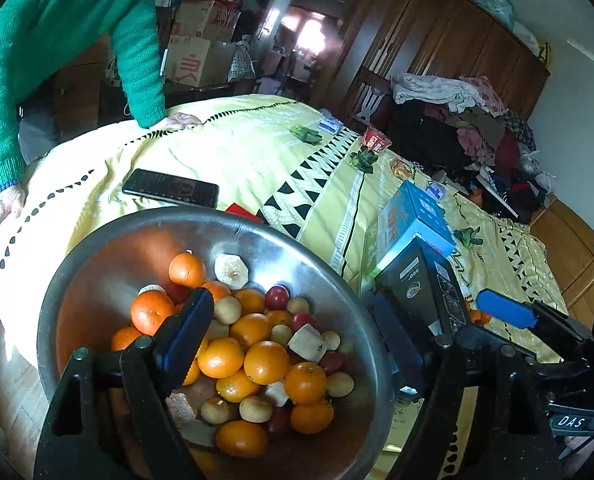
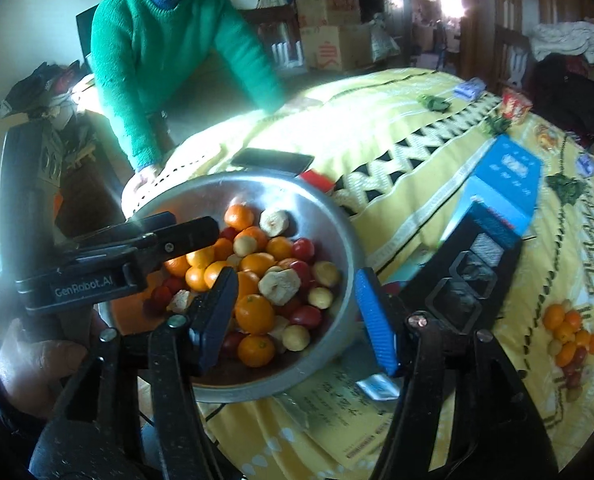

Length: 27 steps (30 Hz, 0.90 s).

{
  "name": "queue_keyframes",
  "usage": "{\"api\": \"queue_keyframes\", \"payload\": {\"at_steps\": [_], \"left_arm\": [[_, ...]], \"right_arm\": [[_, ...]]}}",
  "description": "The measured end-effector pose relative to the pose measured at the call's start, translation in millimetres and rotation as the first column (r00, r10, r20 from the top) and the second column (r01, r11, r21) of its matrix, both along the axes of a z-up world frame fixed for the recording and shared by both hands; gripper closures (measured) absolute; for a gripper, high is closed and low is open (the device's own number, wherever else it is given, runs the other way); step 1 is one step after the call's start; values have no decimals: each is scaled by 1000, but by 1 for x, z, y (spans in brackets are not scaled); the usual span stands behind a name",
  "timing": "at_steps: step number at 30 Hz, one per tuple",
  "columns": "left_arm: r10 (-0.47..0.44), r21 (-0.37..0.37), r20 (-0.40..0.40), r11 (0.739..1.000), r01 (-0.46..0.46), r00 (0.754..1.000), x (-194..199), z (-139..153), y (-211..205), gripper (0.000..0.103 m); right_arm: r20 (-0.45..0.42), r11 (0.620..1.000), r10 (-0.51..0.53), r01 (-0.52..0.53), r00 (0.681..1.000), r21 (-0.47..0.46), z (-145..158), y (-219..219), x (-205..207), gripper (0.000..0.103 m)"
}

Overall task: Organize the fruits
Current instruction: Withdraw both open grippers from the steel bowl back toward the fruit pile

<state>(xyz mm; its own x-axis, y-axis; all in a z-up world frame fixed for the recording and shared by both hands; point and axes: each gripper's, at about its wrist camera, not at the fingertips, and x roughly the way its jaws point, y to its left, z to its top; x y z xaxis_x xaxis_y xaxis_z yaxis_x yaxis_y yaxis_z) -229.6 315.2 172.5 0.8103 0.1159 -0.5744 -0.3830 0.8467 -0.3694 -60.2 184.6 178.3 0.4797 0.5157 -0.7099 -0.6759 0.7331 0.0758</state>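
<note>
Sorting under way: both hand-held grippers, left (image 1: 293,344) and right (image 2: 297,316), wide open, empty, over bowl (image 2: 337,216); next, closing on an orange (image 2: 254,313).

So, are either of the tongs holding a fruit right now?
No. Both left tongs and right tongs are open and empty over the metal bowl of fruit.

Both the left gripper (image 1: 293,344) and right gripper (image 2: 297,312) hover empty, jaws spread wide.

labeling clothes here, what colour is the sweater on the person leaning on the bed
Green sweater, with a blue collar underneath; the right wrist view shows it best.
</note>
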Motion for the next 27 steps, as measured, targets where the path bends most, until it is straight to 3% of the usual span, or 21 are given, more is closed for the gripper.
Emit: {"api": "queue_keyframes", "payload": {"at_steps": [2, 7, 16, 18, 27], "left_arm": [[-14, 26, 21, 1000, 14, 1000, 1, 9, -10, 16], [-60, 53, 48, 997, 58, 997, 9, 25, -36, 12], [-159, 185, -24, 970, 161, 987, 36, 53, -104, 12], [-172, 204, -37, 963, 176, 984, 42, 58, -119, 7], [-254, 313, 8, 919, 239, 967, 62, 81, -197, 5]], "right_arm": [[67, 999, -43, 44, 997, -21, 10, -12, -3, 26], [182, 985, -142, 157, 973, -70, 27, -45, -3, 24], [207, 945, -304, 321, 930, -54, 36, -110, 0, 24], [206, 938, -326, 342, 923, -47, 37, -122, 1, 24], [197, 905, -415, 426, 888, -16, 26, -188, -7, 23]]}}
